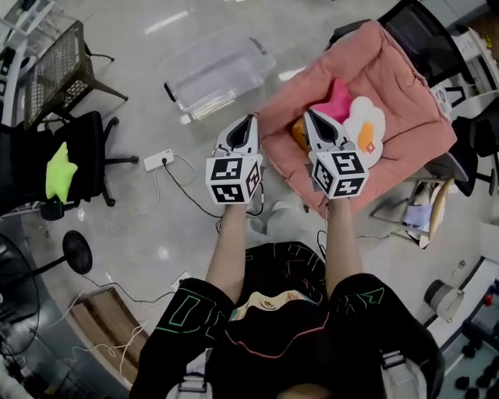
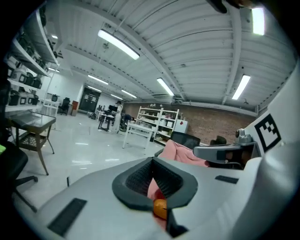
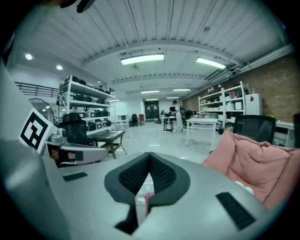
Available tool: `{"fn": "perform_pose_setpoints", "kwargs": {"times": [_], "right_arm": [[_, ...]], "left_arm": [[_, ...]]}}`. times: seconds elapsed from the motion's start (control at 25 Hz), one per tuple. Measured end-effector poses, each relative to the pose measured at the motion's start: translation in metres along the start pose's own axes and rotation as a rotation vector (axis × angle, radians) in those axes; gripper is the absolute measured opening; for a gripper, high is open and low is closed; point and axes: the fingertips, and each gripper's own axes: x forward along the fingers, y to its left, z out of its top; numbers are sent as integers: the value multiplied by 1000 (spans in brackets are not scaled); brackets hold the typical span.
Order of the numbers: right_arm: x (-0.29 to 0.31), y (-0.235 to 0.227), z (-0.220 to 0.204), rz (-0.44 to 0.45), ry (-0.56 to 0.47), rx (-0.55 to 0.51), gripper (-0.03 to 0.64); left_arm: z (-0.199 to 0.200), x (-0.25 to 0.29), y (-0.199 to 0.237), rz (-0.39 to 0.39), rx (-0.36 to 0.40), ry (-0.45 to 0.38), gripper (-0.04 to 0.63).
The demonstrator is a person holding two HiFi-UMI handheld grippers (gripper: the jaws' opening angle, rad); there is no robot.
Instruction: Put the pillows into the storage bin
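The person stood over a pale, glossy floor (image 1: 140, 125) with both arms stretched forward, a gripper in each hand. The left gripper (image 1: 252, 119) had its jaws pressed together with nothing between them; in the left gripper view its dark pads (image 2: 140, 177) met in a closed seam, and only a sliver of pink and orange showed through the gap beneath. The right gripper (image 1: 306, 114) was likewise closed on nothing, its jaws meeting at a point in the right gripper view (image 3: 149, 155).

Ahead of the right gripper lay a big pink quilted cushion (image 1: 394, 74), resting across a black office chair (image 1: 405, 19). On it sat the pillows – a bright pink pillow (image 1: 341, 100), a white pillow (image 1: 366, 128) with an orange patch just beside it, and a small orange pillow (image 1: 299, 135) partly hidden behind the right gripper's tip. The left gripper's tip sat just off the cushion's left edge.

The storage bin (image 1: 218, 70), clear plastic with dark handles, stood on the floor to the left of the cushion, beyond the left gripper. Well apart, at the far left, a green star-shaped pillow (image 1: 58, 171) rested on another black chair (image 1: 86, 144). A white power strip (image 1: 160, 160) and its cables lay on the floor between that chair and the person.
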Motion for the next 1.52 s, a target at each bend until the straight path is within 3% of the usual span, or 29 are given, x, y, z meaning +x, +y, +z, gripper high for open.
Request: {"fn": "perform_pose_setpoints", "kwargs": {"times": [0.2, 0.52, 0.8, 0.96, 1.16, 1.28, 1.4, 1.52], "right_arm": [[-17, -72, -23, -164, 32, 54, -2], [-57, -194, -76, -389, 48, 244, -3], [-93, -303, -145, -544, 90, 408, -3], [-123, -335, -202, -646, 137, 542, -2], [-147, -368, -266, -709, 183, 674, -2], [-153, -383, -303, -746, 211, 760, 14], [-148, -387, -337, -731, 246, 868, 143], [-141, -385, -366, -722, 281, 960, 199]], "left_arm": [[-20, 65, -57, -172, 34, 97, -5], [-57, 152, -146, -365, 119, 251, -5], [-106, 232, -215, -437, 186, 393, -5], [-143, 258, -238, -470, 243, 513, -5], [-186, 291, -260, -480, 311, 619, -5], [-207, 311, -273, -488, 356, 677, 81], [-225, 328, -276, -454, 395, 737, 189], [-243, 336, -270, -392, 435, 796, 279]]}}
